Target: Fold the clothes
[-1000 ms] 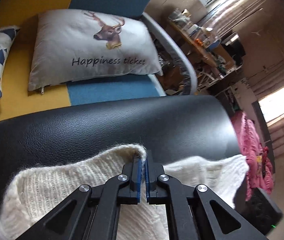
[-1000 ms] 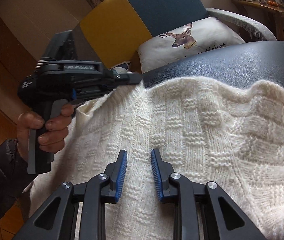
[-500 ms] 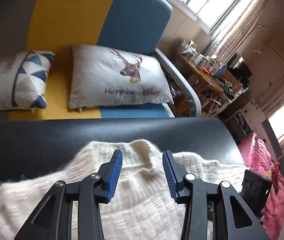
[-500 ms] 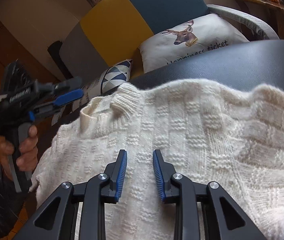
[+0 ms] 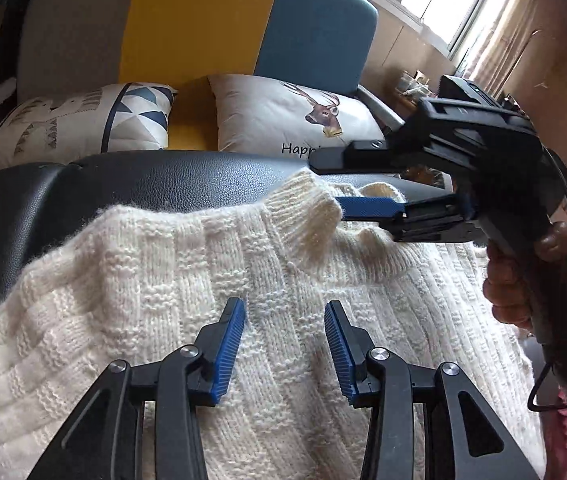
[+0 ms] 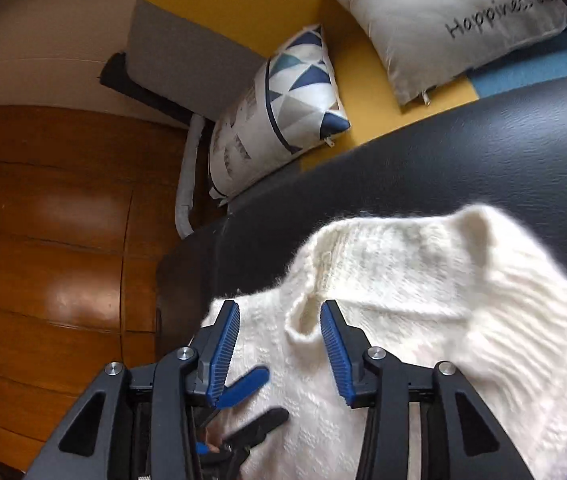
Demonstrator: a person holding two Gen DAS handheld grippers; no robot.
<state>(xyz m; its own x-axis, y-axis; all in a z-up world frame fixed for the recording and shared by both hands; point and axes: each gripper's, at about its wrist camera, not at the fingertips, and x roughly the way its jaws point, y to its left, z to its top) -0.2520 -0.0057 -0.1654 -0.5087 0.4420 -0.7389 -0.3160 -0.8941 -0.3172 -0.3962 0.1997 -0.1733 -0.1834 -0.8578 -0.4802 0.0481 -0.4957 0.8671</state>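
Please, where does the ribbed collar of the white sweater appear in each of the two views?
Left wrist view: the sweater collar is above centre, beside the right gripper.
Right wrist view: the collar sits low, between the open fingers.
Shared landmark: the deer pillow, behind the black leather surface.

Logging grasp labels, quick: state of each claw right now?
Left claw: open, empty, over the cream-white knitted sweater.
Right claw: open, straddling the sweater's ribbed collar, not clamped.
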